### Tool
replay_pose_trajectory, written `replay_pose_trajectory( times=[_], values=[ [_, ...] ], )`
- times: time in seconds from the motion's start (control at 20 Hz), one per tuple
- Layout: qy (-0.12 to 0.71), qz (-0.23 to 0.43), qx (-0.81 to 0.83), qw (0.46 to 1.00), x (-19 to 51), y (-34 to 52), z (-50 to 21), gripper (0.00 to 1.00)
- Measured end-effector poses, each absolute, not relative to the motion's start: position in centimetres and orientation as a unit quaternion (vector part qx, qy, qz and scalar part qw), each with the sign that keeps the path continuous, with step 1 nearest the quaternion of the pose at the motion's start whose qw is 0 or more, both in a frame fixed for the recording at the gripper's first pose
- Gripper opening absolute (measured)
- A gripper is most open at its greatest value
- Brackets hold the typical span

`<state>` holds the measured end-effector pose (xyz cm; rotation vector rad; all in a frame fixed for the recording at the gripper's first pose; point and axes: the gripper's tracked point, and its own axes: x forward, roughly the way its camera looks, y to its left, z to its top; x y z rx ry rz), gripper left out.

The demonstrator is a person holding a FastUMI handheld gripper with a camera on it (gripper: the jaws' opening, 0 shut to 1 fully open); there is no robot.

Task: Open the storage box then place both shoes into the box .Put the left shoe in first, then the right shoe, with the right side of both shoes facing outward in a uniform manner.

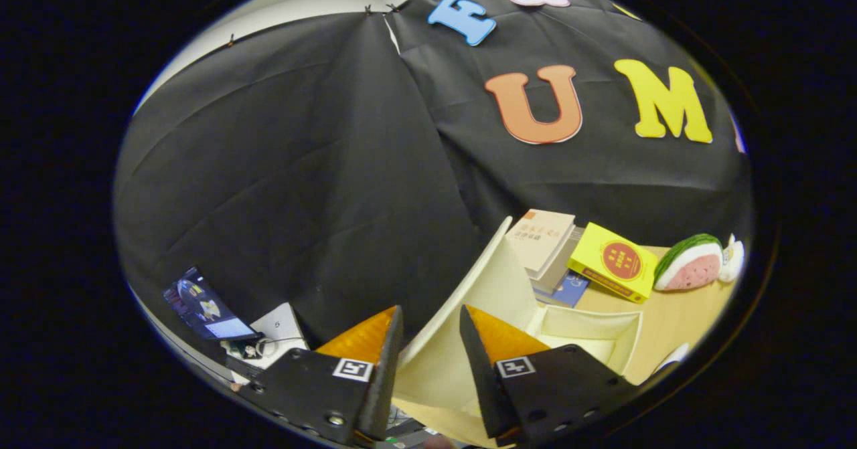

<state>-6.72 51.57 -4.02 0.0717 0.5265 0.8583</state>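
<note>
The box [589, 332] and its raised lid [462, 302] are looking like smooth matt plastic, cream all over. The counter [676, 315] is showing a light wood finish, faintly shiny. The books [546, 241] are looking like matt paper, the yellow one [612, 261] glossier. The fingers [375, 342], spread around the lid's edge, are showing bumpy, textured pads.

Stacked books [541, 241] on the wooden table [676, 315], yellow book [612, 261] leaning just beside them, then a watermelon-slice toy [689, 261]. Well apart: lit tablet screen [204, 305] near a white sheet [281, 325].
</note>
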Motion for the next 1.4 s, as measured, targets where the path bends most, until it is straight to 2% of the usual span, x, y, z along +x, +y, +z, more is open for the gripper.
replay_pose_trajectory(
  times=[0.05,0.15,0.25,0.45,0.7,0.9,1.4],
  values=[
    [0.243,0.410,0.029,0.879,-6.8,51.9,-3.7,0.59],
    [0.229,0.404,0.020,0.885,-6.7,52.3,-3.6,0.81],
    [0.217,0.396,0.015,0.892,-6.7,52.2,-3.5,0.82],
    [0.182,0.363,-0.007,0.914,-5.9,50.1,-3.2,0.92],
    [0.131,0.313,-0.040,0.940,-4.6,44.7,-2.6,0.96],
    [0.101,0.266,-0.034,0.958,-3.4,37.5,-1.9,0.96],
    [0.124,0.186,0.015,0.975,-0.8,18.4,-5.1,0.95]
  ],
)
